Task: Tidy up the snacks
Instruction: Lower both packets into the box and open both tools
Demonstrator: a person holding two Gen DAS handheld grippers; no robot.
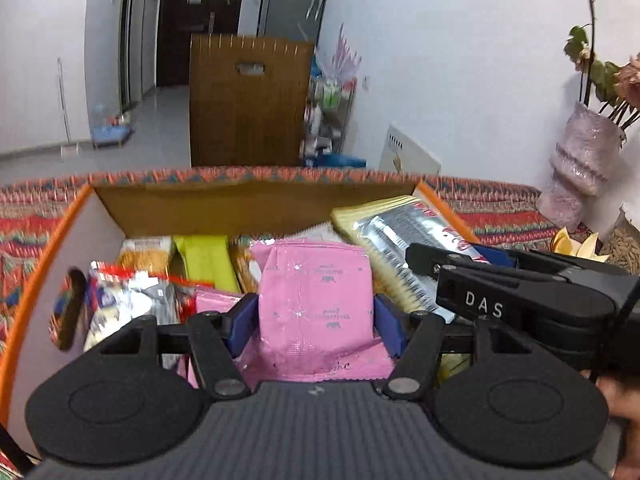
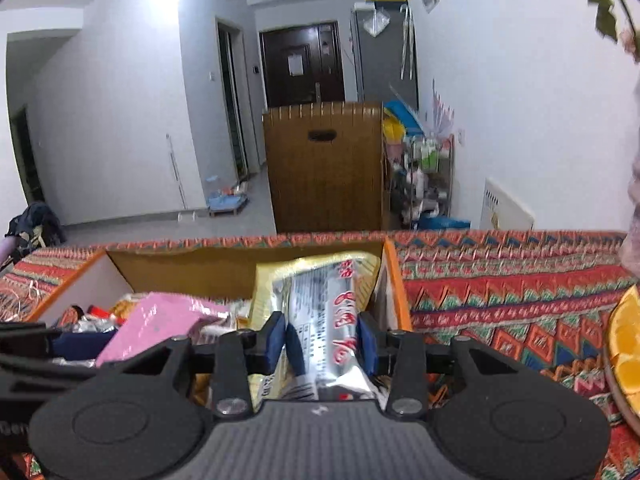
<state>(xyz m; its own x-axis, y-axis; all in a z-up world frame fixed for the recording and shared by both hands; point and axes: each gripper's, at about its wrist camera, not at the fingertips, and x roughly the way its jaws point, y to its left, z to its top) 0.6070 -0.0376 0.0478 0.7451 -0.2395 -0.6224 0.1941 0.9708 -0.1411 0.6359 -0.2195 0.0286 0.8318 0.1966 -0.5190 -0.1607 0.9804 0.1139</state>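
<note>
An orange-rimmed cardboard box [image 1: 240,208] stands on the patterned cloth with several snack packets lying in it. My left gripper [image 1: 316,316] is over the box's near side, its blue pads shut on a pink packet [image 1: 316,276] that stands upright. My right gripper [image 2: 322,338] is beside it at the box's right end, shut on a yellow packet with a silver label and red writing [image 2: 320,280]. That packet [image 1: 392,232] leans against the box's right wall. A red-and-silver packet [image 1: 128,292] and a green one [image 1: 204,260] lie at the left.
The patterned tablecloth [image 2: 500,280] spreads to the right of the box. A plate with orange slices [image 2: 628,344] sits at the right edge. A pink vase of flowers [image 1: 580,160] stands at the far right. A wooden cabinet [image 2: 324,168] stands beyond the table.
</note>
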